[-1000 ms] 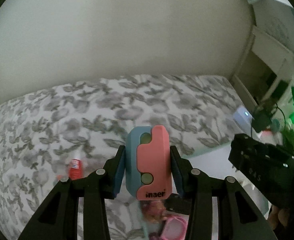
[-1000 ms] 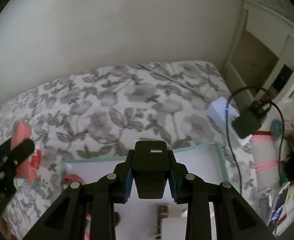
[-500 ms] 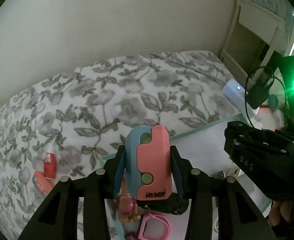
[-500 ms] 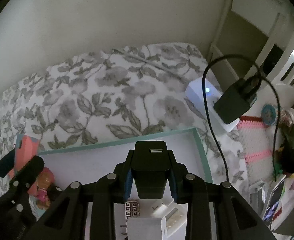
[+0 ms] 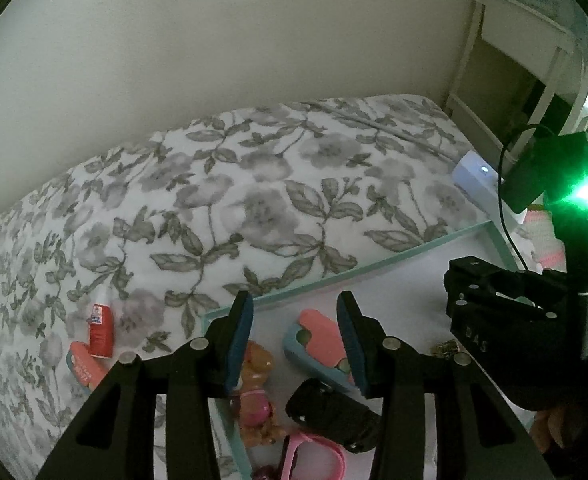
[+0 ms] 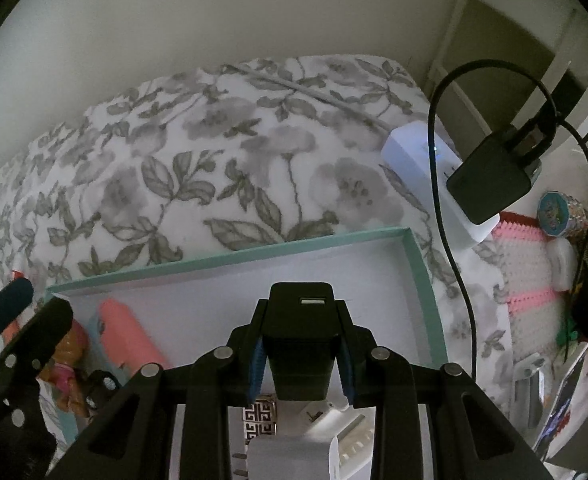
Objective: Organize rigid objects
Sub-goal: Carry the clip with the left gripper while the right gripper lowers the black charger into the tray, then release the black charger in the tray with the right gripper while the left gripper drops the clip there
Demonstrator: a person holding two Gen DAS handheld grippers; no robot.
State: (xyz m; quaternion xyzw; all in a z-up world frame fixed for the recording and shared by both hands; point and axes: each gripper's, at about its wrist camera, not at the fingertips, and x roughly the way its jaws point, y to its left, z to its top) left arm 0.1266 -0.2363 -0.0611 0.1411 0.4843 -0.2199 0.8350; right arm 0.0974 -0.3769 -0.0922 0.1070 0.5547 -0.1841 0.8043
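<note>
A teal-rimmed white tray (image 5: 374, 268) (image 6: 254, 252) lies on the flowered bed. My left gripper (image 5: 294, 300) hangs over its left end, open. Below it a pink-and-blue case (image 5: 318, 340) (image 6: 126, 332) lies tilted on the tray floor, clear of both pads and partly hidden behind the right finger. My right gripper (image 6: 300, 308) is shut on a black charger block (image 6: 300, 344), USB port facing up, over the middle of the tray. In the left wrist view the right gripper (image 5: 490, 300) shows as a black body at the right.
The tray also holds a doll figure (image 5: 254, 396), a black gadget (image 5: 326, 412), pink sunglasses (image 5: 314, 456), a white charger (image 6: 294, 456) and a patterned square (image 6: 260, 416). A red bottle (image 5: 101, 332) lies on the bedspread. A white power block (image 6: 422, 156) carries a black adapter (image 6: 490, 184) and cable.
Both grippers sank toward the tray. The pink-and-blue case left the left gripper's pads and now lies in the tray. The right gripper still holds the black charger.
</note>
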